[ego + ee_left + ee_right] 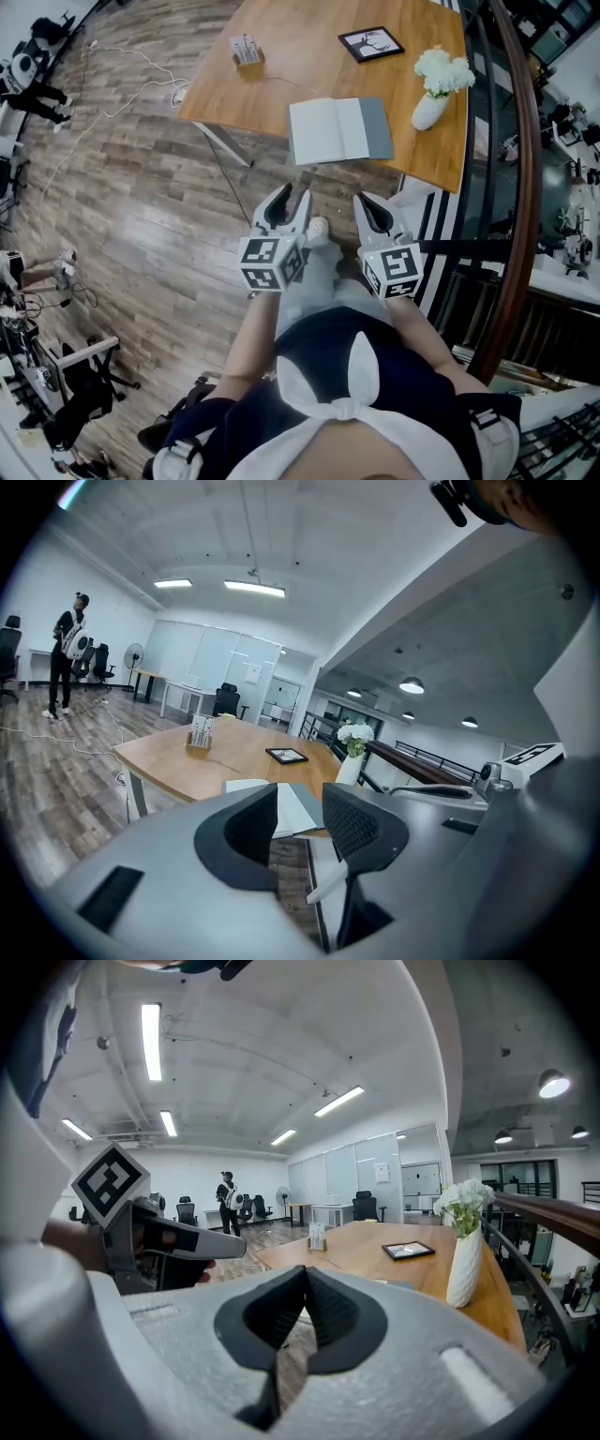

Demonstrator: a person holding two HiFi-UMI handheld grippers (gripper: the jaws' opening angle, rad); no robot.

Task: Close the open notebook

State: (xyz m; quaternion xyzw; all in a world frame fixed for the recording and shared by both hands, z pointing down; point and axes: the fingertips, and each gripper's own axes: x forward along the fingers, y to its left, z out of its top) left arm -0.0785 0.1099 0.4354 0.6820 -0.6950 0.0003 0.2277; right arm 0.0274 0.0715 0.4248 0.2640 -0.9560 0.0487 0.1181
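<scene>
Head view: open notebook lies flat at the near edge of the wooden tabletop, white pages up, grey cover showing on its right. White vase of flowers stands just right of it; a black picture frame and a small card holder sit further back. Left tool and right tool are side by side over the wood floor, well short of the notebook and touching nothing. Left gripper view: left tool has its jaws apart with nothing between them; the notebook shows beyond the gap, well apart. Right gripper view: right tool is closed, tips meeting, empty; vase and frame are ahead on the tabletop.
</scene>
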